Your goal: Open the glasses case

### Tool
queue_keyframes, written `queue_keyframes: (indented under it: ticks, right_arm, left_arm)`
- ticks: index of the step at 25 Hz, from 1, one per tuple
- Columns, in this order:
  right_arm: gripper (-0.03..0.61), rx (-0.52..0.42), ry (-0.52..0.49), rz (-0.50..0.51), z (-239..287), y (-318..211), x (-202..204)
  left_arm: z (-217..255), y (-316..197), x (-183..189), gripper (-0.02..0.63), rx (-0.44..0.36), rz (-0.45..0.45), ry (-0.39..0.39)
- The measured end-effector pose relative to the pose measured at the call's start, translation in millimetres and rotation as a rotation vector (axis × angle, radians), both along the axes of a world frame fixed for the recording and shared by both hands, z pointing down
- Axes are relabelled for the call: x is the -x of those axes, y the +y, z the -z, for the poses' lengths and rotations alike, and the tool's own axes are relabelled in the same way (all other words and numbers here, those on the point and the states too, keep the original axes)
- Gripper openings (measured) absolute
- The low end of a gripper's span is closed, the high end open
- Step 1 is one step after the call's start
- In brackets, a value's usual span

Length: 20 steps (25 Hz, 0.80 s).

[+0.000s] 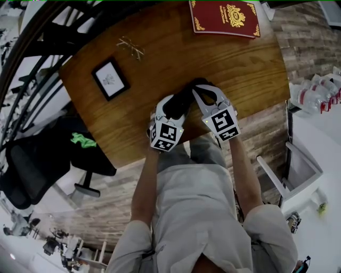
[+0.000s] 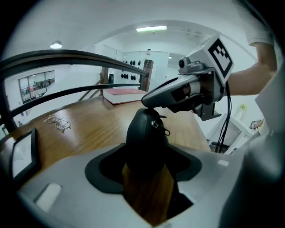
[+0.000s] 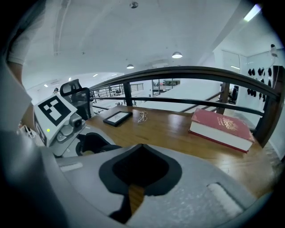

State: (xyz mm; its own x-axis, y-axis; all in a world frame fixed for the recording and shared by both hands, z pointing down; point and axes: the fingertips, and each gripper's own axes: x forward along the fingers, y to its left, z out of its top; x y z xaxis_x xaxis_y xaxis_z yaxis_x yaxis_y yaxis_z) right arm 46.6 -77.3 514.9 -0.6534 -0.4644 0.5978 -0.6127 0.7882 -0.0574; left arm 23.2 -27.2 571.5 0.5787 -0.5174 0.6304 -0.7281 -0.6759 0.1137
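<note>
Head view: we see the wooden worktop across the upper half, with a black office chair beyond its edge at 8 o'clock. A red book with gold ornament lies flat at the worktop's far edge, at 1 o'clock from centre. A small black picture frame lies flat at 9 o'clock, well apart from the book.

Both claws meet near the worktop's near edge, at 6 o'clock. We read the left claw as clamped on the black glasses case. The case stands up between its dark pads and fills the gap. The right claw has its jaws together. Its tips rest against the top of the case from 2 o'clock in the left gripper view. We cannot tell whether they pinch anything there. The case is closed, and its zip pull hangs on its right flank.

A pair of wire-rimmed glasses lies on the worktop at 11 o'clock from the case, just beyond the frame.
</note>
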Motion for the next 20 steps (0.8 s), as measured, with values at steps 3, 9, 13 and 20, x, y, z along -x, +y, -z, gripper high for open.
queue_keyframes:
  ticks: [3,9,13,20]
  right_arm:
    - [0.005,0.000,-0.008,0.006,11.3,14.9,0.2]
    - [0.041,0.038,-0.025,0.020,24.2,41.2,8.8]
    - [0.092,0.103,-0.040,0.020,22.6,54.5,18.6]
    - [0.135,0.177,0.004,-0.040,6.5,64.1,29.3]
  left_arm:
    - [7.5,-4.0,1.2,0.293,-0.008,0.020,0.009]
    - [13.1,-8.7,1.3,0.290,-0.008,0.051,0.023]
    - [14.3,-8.6,0.7,0.290,-0.009,0.062,0.020]
    - [15.1,-8.3,0.8,0.290,-0.010,0.093,0.007]
